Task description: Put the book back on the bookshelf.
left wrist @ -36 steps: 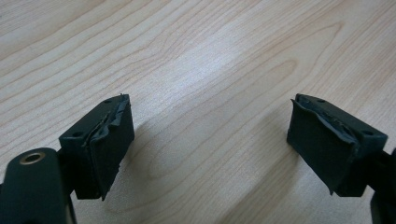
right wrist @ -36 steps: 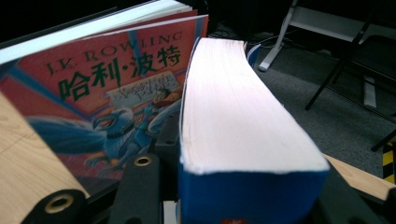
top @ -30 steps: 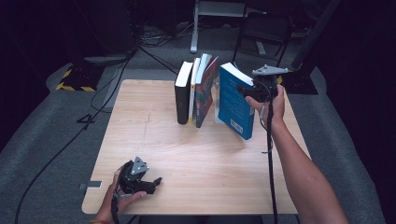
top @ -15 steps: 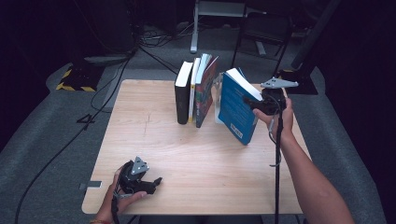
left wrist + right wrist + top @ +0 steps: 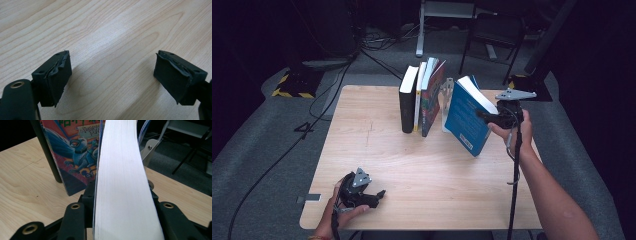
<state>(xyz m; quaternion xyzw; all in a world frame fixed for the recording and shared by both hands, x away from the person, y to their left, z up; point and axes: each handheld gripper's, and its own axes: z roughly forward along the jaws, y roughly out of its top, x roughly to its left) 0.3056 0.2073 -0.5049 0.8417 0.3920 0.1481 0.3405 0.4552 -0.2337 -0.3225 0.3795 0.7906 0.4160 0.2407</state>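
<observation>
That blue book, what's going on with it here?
A person's right tongs are clamped on the blue book, holding it tilted, to the right of the books standing in a row on the table. A metal bookend stands between them. The left tongs rest open on the table's near edge, holding nothing.

Dark studio: floor cables (image 5: 337, 85), stand bases (image 5: 294, 82), lone wooden table (image 5: 362, 145).

We see a thick blue paperback book (image 5: 468, 117) tilted over the right side of the wooden table, white page edges (image 5: 123, 182) facing up and rightward, its lower corner near the tabletop, standing apart from the upright books.
</observation>
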